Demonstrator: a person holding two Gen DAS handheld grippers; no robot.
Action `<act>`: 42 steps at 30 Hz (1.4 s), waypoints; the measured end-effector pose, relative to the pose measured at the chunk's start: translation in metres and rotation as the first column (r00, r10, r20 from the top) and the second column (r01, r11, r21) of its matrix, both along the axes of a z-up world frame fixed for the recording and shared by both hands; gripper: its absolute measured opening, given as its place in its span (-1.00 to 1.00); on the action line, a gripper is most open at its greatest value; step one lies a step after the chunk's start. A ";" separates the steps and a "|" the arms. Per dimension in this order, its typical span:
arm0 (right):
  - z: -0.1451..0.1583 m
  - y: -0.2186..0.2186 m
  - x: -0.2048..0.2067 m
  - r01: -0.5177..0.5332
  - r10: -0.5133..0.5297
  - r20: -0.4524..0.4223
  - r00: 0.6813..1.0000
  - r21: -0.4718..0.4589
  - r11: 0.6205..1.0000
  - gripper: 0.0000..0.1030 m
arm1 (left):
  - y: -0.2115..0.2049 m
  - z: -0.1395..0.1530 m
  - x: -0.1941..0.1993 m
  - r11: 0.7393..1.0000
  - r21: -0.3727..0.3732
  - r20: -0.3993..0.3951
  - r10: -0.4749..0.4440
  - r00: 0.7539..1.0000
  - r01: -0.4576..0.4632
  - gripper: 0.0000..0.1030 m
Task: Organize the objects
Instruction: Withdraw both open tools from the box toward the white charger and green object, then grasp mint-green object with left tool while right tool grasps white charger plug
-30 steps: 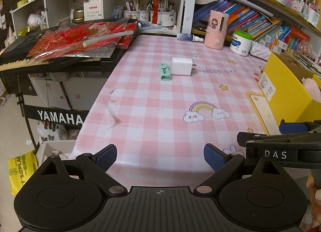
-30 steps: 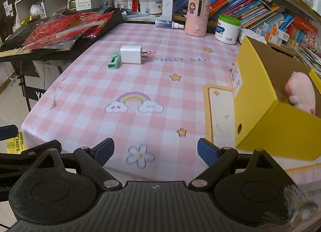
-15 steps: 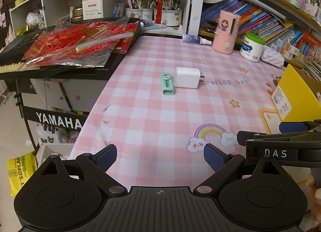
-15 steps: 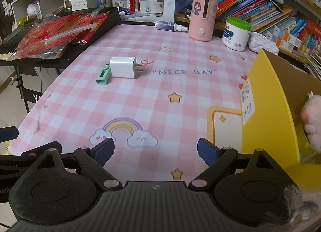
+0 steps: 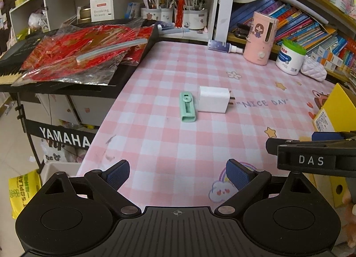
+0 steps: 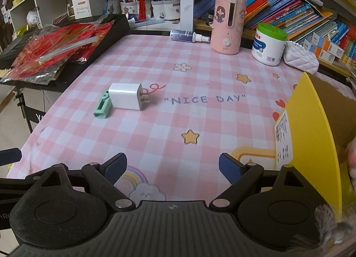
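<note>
1. I held both tongs wide and empty: left tongs (image 5: 178, 173), right tongs (image 6: 172, 168).
2. The white boxy plastic charger (image 6: 126, 96) and mint-green oblong plastic clip (image 6: 102, 107) lay touching, far and left on the pink checked bench (image 6: 200, 119).
3. I judged the left tongs nearer; the clip's long axis ran near-to-far.

A lived-in home study or child's room is indicated. A desk (image 6: 200, 123) is covered by a pink checked cloth printed with stars, a rainbow and "NICE DAY". Behind it, shelves (image 6: 289, 12) are packed with colourful children's books, and pen pots (image 5: 173, 14) are crammed with pens. A pink cartoon humidifier (image 6: 227, 23) is stood at the back, and a Yamaha keyboard (image 5: 64, 139) is placed beside the desk.
</note>
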State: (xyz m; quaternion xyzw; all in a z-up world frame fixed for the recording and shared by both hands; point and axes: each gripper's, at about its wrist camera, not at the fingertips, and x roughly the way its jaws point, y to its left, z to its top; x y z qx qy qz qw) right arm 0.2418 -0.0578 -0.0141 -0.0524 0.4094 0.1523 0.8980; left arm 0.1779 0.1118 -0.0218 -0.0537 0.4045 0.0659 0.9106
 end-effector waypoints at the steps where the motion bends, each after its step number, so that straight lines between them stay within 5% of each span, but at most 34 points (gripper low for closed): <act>1: 0.000 0.000 0.003 0.000 0.000 0.002 1.000 0.003 1.000 0.74 | 0.001 0.000 0.003 1.000 -0.002 0.000 -0.001 1.000 0.001 0.85; 17: 0.001 0.011 0.044 -0.019 0.018 0.021 1.000 0.032 0.999 0.70 | 0.005 -0.005 0.038 1.000 0.004 0.025 -0.009 1.000 0.009 0.81; 24: 0.002 0.020 0.061 -0.030 0.029 0.017 0.999 0.053 0.998 0.70 | 0.006 -0.013 0.058 1.000 0.021 0.003 -0.017 1.000 0.017 0.42; 39: -0.022 0.083 0.101 -0.173 0.177 -0.046 0.983 0.078 0.982 0.69 | 0.015 -0.029 0.067 0.999 0.049 -0.060 0.022 0.998 -0.019 0.42; 42: -0.031 0.088 0.108 -0.188 0.194 -0.075 0.978 0.080 0.979 0.47 | 0.016 -0.030 0.070 0.999 0.045 -0.060 0.022 0.998 -0.020 0.42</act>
